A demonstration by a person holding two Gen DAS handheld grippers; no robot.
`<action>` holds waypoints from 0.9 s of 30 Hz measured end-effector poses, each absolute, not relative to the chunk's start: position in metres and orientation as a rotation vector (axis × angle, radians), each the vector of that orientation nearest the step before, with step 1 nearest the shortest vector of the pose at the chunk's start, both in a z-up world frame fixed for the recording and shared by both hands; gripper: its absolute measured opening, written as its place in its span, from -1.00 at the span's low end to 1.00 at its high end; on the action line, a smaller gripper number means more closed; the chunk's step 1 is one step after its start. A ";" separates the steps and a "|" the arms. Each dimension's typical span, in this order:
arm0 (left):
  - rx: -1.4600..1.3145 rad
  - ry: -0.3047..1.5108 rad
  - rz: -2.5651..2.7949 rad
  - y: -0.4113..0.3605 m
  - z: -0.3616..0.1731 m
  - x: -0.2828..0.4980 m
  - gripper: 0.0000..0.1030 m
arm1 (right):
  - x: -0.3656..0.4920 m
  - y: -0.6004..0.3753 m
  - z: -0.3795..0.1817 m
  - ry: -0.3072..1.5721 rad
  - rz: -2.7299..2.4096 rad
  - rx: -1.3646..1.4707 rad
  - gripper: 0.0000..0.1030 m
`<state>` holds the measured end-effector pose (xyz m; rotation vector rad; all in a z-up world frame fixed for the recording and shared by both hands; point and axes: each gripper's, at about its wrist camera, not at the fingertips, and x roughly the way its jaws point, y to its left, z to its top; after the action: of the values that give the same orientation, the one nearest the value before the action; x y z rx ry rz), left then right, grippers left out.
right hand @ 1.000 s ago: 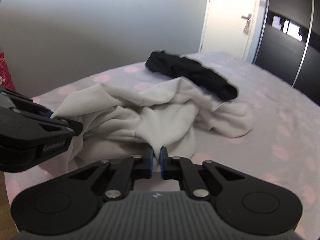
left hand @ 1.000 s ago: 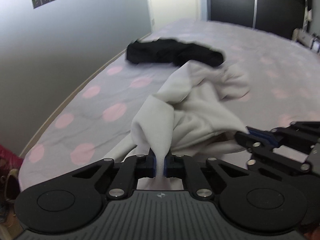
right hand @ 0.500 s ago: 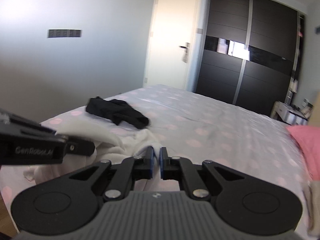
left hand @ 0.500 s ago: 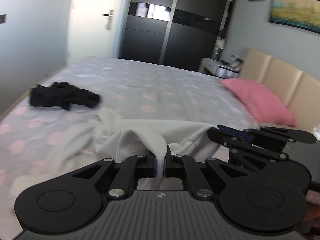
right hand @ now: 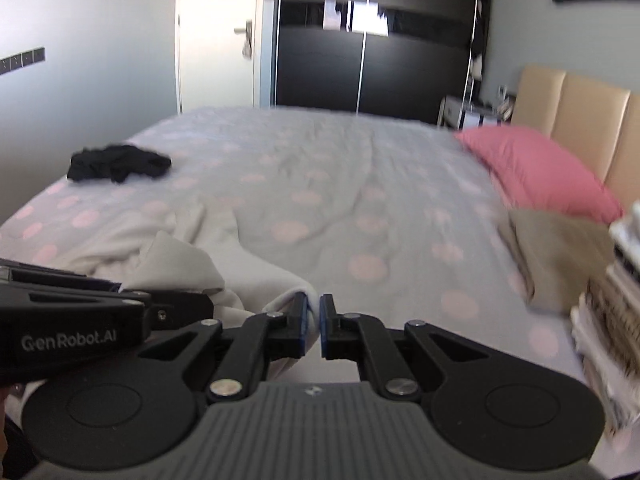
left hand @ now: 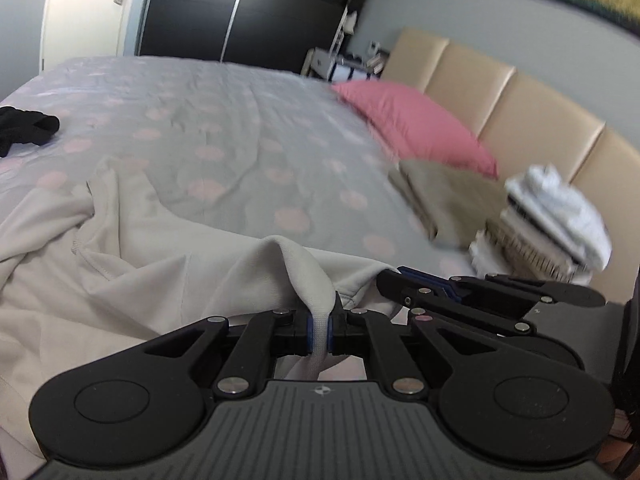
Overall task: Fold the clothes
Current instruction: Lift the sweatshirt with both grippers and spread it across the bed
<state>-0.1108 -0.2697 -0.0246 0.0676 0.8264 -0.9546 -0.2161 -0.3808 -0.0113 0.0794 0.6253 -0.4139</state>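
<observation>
A light grey garment [left hand: 132,264] lies spread on the bed at the near left; it also shows in the right wrist view [right hand: 132,240]. My left gripper [left hand: 319,330] is shut on a fold of its edge. My right gripper [right hand: 313,320] is shut on another part of the same edge, just to the right of the left gripper. Each gripper shows in the other's view: the right one [left hand: 472,296] and the left one [right hand: 80,312]. A black garment [right hand: 118,162] lies crumpled at the far left of the bed.
The bed [right hand: 340,184] has a grey sheet with pink dots. A pink pillow [right hand: 536,168] leans on the beige headboard [left hand: 500,92]. A folded tan garment [left hand: 444,200] and a stack of folded clothes [left hand: 548,220] lie at the right. A dark wardrobe [right hand: 372,36] stands behind.
Both grippers have swung right with the grey garment, from facing the wall and black garment to facing the headboard. The garment has been pulled out flatter along the near edge.
</observation>
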 end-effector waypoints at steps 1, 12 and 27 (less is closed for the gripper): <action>0.085 0.843 -0.954 -0.271 -0.028 -0.114 -0.89 | -0.216 -0.382 -0.018 0.647 -0.416 0.081 -0.84; 0.238 0.862 -0.860 -0.236 -0.035 -0.103 -0.18 | -0.227 -0.386 -0.024 0.657 -0.386 0.074 -0.28; 0.553 0.937 -0.844 -0.218 -0.110 -0.075 0.13 | -0.166 -0.357 -0.100 0.905 -0.175 -0.076 0.47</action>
<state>-0.0751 -0.2177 -0.1099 0.5533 0.9374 -0.8437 -0.1660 -0.3575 -0.1004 -0.0764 0.9055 -0.1746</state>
